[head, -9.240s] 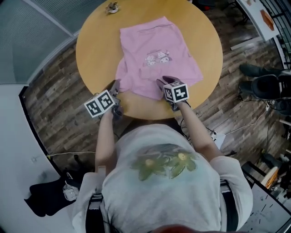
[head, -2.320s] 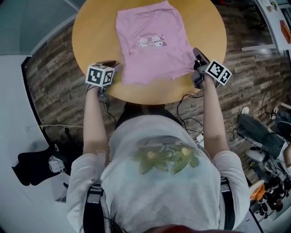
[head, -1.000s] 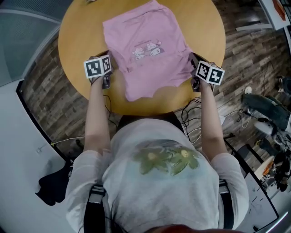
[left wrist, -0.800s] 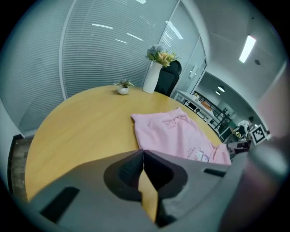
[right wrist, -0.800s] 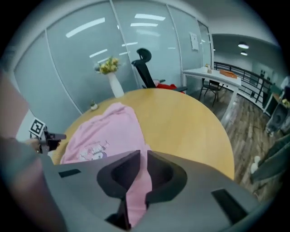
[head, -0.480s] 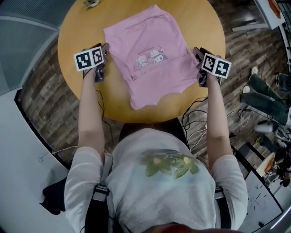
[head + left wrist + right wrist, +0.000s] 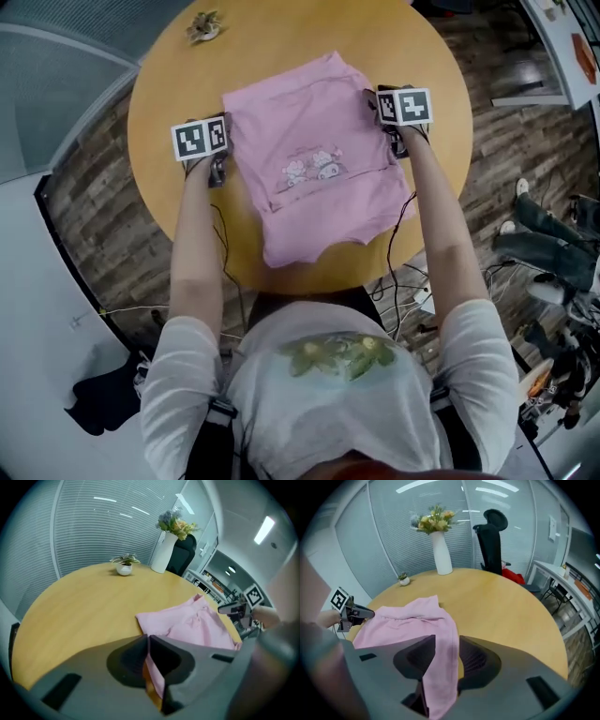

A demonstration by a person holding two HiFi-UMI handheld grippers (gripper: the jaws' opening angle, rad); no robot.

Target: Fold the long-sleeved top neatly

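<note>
The pink long-sleeved top lies flat on the round wooden table, with its print facing up. My left gripper is at the top's left edge. In the left gripper view its jaws have just been closing and are shut on a thin strip of the pink top. My right gripper is at the top's far right edge. Its jaws have just been opening and stand apart, with a fold of the top hanging loosely between them.
A small potted plant stands at the table's far left edge. A white vase of flowers and a black chair stand beyond the table. Cables lie on the wooden floor to the right.
Both grippers have moved in against the top's side edges. The right one has moved farther up and inward along the right side. The left one now touches the left edge.
</note>
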